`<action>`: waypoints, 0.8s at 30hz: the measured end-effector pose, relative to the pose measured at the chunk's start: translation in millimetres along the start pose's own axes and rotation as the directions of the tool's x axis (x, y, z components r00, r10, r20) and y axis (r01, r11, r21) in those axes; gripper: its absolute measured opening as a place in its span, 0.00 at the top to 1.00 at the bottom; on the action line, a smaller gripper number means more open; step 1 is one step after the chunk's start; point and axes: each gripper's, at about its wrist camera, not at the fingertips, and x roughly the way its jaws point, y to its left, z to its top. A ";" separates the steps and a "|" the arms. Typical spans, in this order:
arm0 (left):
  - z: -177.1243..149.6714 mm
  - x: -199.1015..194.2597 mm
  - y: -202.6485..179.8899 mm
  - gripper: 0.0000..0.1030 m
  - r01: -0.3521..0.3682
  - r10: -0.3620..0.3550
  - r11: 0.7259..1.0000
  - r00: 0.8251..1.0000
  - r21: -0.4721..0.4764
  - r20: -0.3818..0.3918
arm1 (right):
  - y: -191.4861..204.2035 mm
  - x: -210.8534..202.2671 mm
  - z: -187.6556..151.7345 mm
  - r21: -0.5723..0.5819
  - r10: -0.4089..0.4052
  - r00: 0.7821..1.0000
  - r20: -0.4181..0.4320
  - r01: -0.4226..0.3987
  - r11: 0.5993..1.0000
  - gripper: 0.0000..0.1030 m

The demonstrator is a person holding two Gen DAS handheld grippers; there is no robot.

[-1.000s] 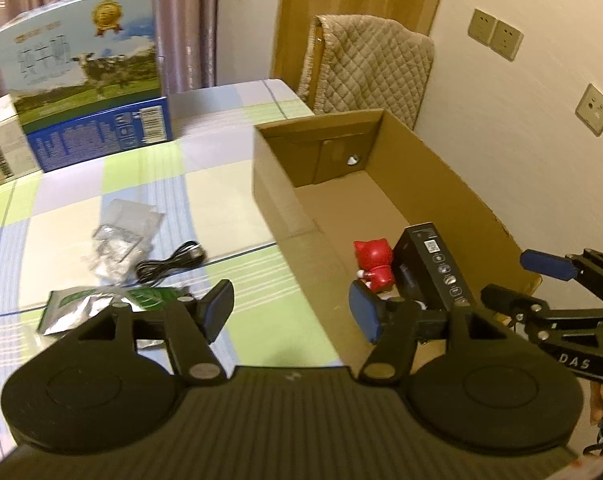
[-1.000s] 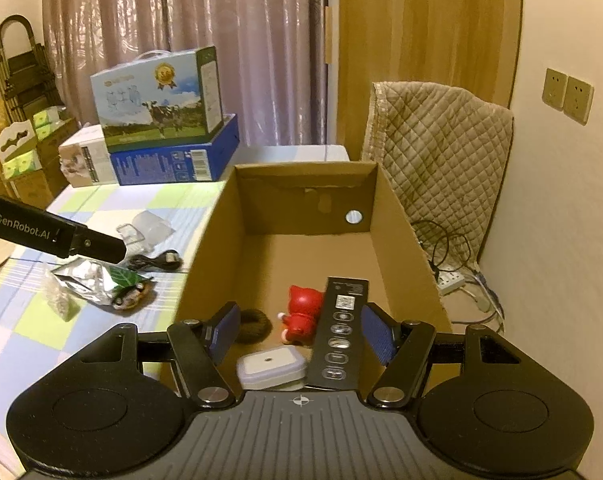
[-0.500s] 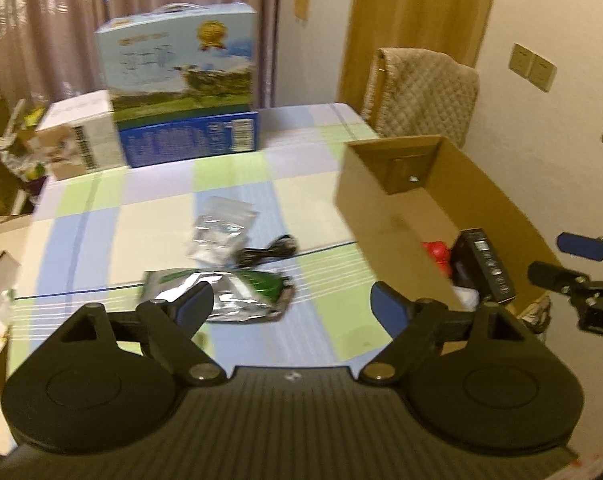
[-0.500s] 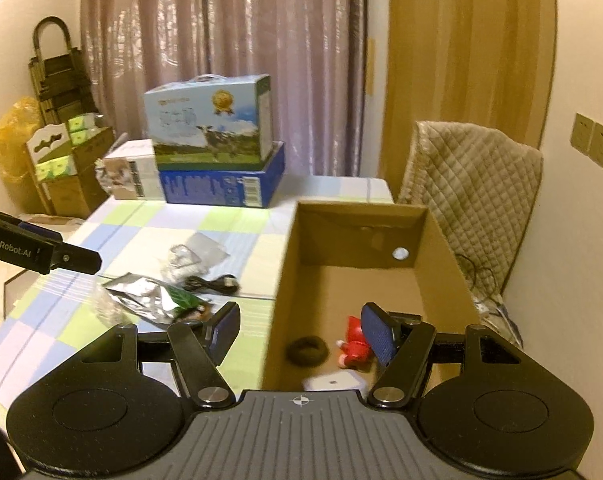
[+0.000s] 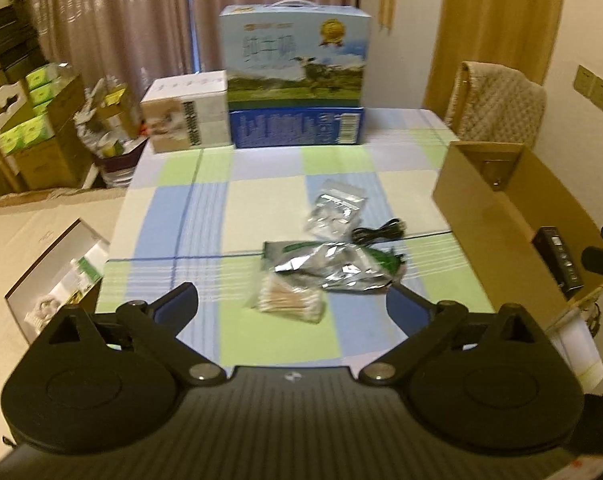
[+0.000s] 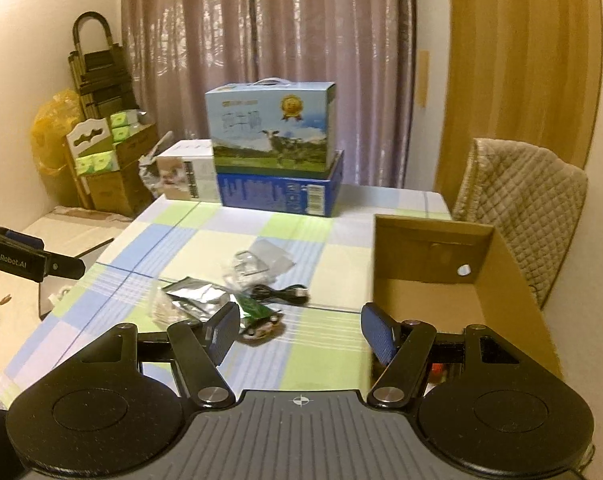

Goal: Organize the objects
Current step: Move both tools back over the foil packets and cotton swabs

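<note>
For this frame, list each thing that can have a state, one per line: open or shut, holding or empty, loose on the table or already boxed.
left gripper: open, empty; its fingers have just been opening.
right gripper: open, empty.
cardboard box: open-topped.
black remote: in the cardboard box.
foil pouch: loose on the table.
cotton swab bag: loose on the table.
clear zip bag: loose on the table.
black cable: loose on the table.

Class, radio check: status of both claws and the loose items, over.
Left claw open, just widened, empty. Right claw open, empty. Foil pouch, swab bag, cable on table, outside cardboard box. Path unobstructed.
</note>
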 end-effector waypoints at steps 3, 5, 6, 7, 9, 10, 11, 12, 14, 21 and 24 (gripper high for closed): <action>-8.7 2.7 11.2 0.04 -0.012 0.012 1.000 1.000 -0.015 -0.011 | 11.2 8.7 -2.2 -0.007 0.014 1.000 -0.010 -0.014 1.000 0.38; -14.8 5.9 17.4 0.04 -0.022 0.021 1.000 1.000 -0.021 -0.017 | 17.2 14.5 -4.0 -0.009 0.024 1.000 -0.020 -0.024 1.000 0.38; -17.5 7.6 19.8 0.04 -0.027 0.026 0.999 0.999 -0.024 -0.022 | 19.9 17.6 -5.4 -0.011 0.028 0.999 -0.024 -0.029 1.000 0.38; -20.6 9.6 22.0 0.04 -0.031 0.030 0.999 0.999 -0.025 -0.025 | 22.6 21.0 -6.9 -0.013 0.032 0.999 -0.028 -0.033 0.999 0.37; -25.4 14.8 25.0 0.03 -0.035 0.035 0.999 0.999 -0.022 -0.033 | 26.3 27.8 -9.8 -0.014 0.040 0.999 -0.037 -0.041 0.999 0.37; -27.8 18.3 26.4 0.03 -0.036 0.036 0.999 0.999 -0.019 -0.037 | 28.0 31.5 -11.7 -0.013 0.044 0.998 -0.042 -0.045 0.999 0.38; -29.9 21.6 27.4 0.03 -0.039 0.039 0.999 0.998 -0.017 -0.041 | 29.4 35.6 -13.8 -0.012 0.050 0.998 -0.049 -0.050 0.999 0.38; -31.8 25.0 27.7 0.03 -0.041 0.040 0.999 0.998 -0.015 -0.045 | 30.6 39.2 -15.4 -0.013 0.053 0.997 -0.054 -0.054 0.998 0.37; -35.9 32.0 29.1 0.03 -0.039 0.039 0.999 0.998 -0.015 -0.052 | 32.7 47.9 -19.2 -0.017 0.056 0.996 -0.067 -0.057 0.998 0.38; -42.6 61.9 27.3 0.03 -0.018 0.018 1.000 0.998 -0.006 -0.068 | 33.0 76.0 -31.0 -0.010 0.067 0.992 -0.111 -0.068 0.998 0.37; -43.8 77.7 28.5 0.03 -0.004 0.002 1.000 0.996 -0.017 -0.086 | 32.1 89.6 -34.7 -0.008 0.070 0.989 -0.127 -0.072 0.997 0.38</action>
